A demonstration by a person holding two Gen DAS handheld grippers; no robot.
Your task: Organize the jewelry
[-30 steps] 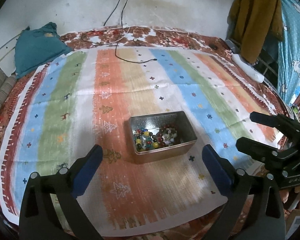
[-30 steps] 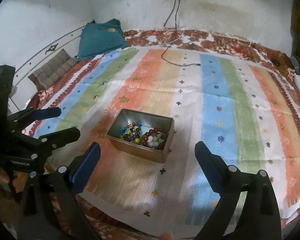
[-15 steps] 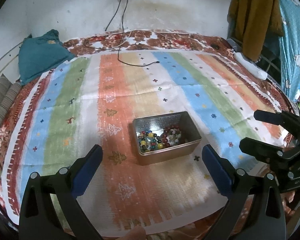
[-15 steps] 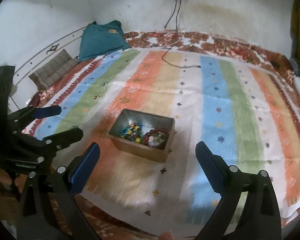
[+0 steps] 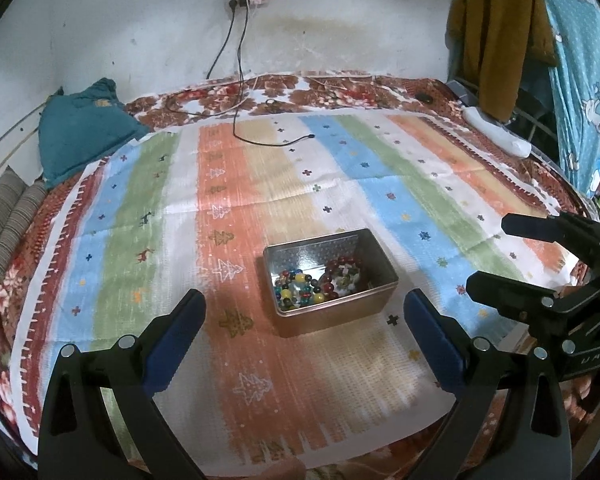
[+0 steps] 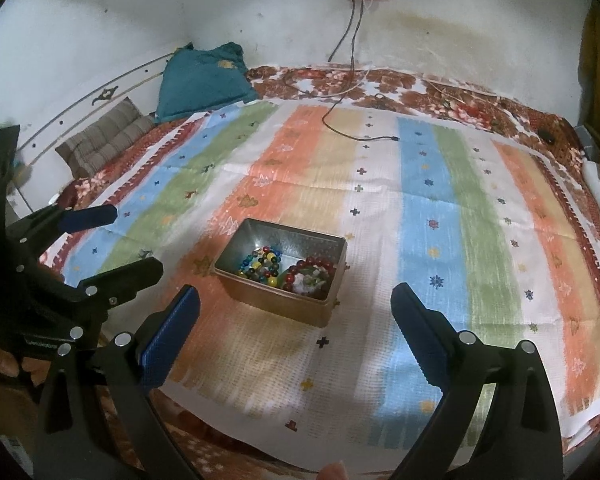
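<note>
An open metal tin [image 5: 374, 308] [image 6: 278, 306] sits on the striped cloth [image 5: 228, 240] [image 6: 428, 240]. Inside lie a multicoloured bead bracelet [image 5: 296, 286] [image 6: 262, 266] and a dark red bead bracelet [image 5: 342, 276] [image 6: 310, 274]. My left gripper [image 5: 304, 320] is open and empty, held near and above the tin; it also shows in the right wrist view [image 6: 126, 240]. My right gripper [image 6: 296, 316] is open and empty, near the tin; it also shows at the right of the left wrist view [image 5: 496, 256].
A teal pillow [image 5: 80, 136] [image 6: 204, 80] and a striped cushion [image 5: 8, 220] [image 6: 104, 136] lie at the left edge. A black cable [image 5: 268, 142] [image 6: 360, 136] trails from the wall socket onto the cloth. Clothes [image 5: 496, 40] hang at the right.
Both grippers have pulled back and risen from the tin, so it looks smaller and the wall shows more. Both stay open; the tin has not moved.
</note>
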